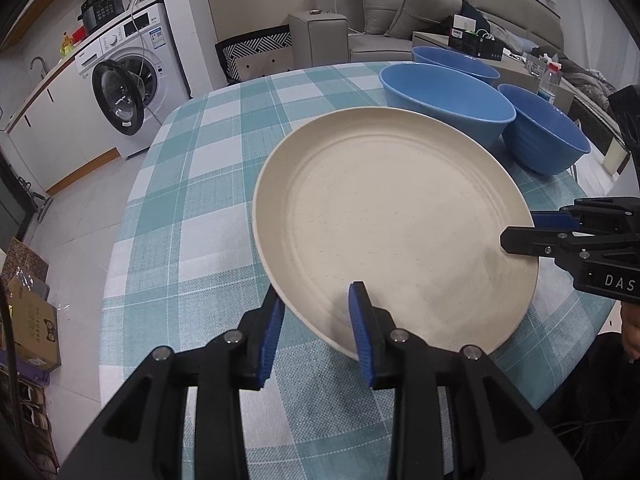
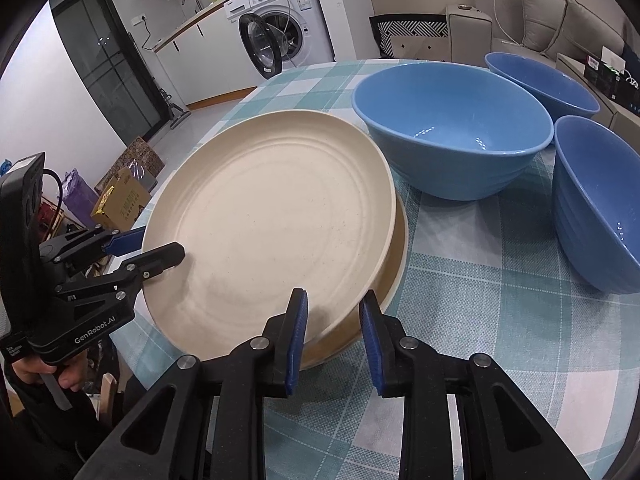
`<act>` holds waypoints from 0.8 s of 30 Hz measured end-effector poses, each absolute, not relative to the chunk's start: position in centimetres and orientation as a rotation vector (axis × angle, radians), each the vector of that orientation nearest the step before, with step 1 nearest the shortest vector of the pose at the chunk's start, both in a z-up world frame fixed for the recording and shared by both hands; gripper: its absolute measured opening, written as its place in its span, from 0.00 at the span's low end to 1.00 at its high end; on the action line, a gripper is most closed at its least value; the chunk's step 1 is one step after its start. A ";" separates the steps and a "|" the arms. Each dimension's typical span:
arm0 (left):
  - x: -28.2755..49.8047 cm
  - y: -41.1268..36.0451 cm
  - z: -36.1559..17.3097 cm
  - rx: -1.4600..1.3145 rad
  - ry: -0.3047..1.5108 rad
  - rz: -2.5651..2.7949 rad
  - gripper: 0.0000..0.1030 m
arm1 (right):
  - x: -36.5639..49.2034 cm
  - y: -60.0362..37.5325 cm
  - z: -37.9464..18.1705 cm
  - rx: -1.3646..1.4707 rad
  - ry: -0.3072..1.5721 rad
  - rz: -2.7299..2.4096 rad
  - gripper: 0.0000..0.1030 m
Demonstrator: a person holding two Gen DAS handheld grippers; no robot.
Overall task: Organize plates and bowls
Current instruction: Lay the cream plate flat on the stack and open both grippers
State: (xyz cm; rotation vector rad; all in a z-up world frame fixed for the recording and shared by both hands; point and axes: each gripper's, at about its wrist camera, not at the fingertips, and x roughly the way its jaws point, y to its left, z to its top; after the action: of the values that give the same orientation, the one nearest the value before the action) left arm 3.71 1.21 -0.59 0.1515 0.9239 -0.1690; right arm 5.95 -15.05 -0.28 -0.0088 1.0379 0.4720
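Observation:
A cream plate (image 1: pixel 392 224) lies tilted on top of a second cream plate (image 2: pixel 396 264) on the checked tablecloth. My left gripper (image 1: pixel 316 300) is open, its jaws astride the top plate's near rim; it shows at the plate's left edge in the right wrist view (image 2: pixel 160 244). My right gripper (image 2: pixel 334 304) is open, its jaws straddling the rims of both plates; it shows at the plate's right edge in the left wrist view (image 1: pixel 520 228). Three blue bowls (image 2: pixel 452 128) (image 2: pixel 596 208) (image 2: pixel 540 84) stand upright behind the plates.
The round table (image 1: pixel 192 184) has a teal checked cloth; its edge curves close on the left. A washing machine (image 1: pixel 132 80) with an open door, cardboard boxes (image 1: pixel 32 320) on the floor and a grey sofa (image 1: pixel 384 12) lie beyond.

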 end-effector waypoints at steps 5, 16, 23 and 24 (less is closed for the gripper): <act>3.6 1.1 -0.7 0.157 0.930 -0.181 0.31 | 6.0 -14.4 -0.5 -0.037 1.029 0.455 0.27; 3.5 0.6 -0.8 0.168 0.952 -0.198 0.36 | 5.7 -13.7 -0.7 -0.109 1.007 0.433 0.33; 3.7 0.1 -1.5 0.193 0.969 -0.195 0.46 | 5.5 -13.8 -0.8 -0.175 0.979 0.410 0.47; 3.7 0.2 -1.5 0.195 0.971 -0.190 0.47 | 5.4 -13.8 -0.8 -0.177 0.974 0.417 0.47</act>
State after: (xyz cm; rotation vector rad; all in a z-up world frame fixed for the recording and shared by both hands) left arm 3.75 0.16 -1.51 0.1946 0.9709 -0.1903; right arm 5.39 -13.85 -0.79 -0.1771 0.9742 0.4171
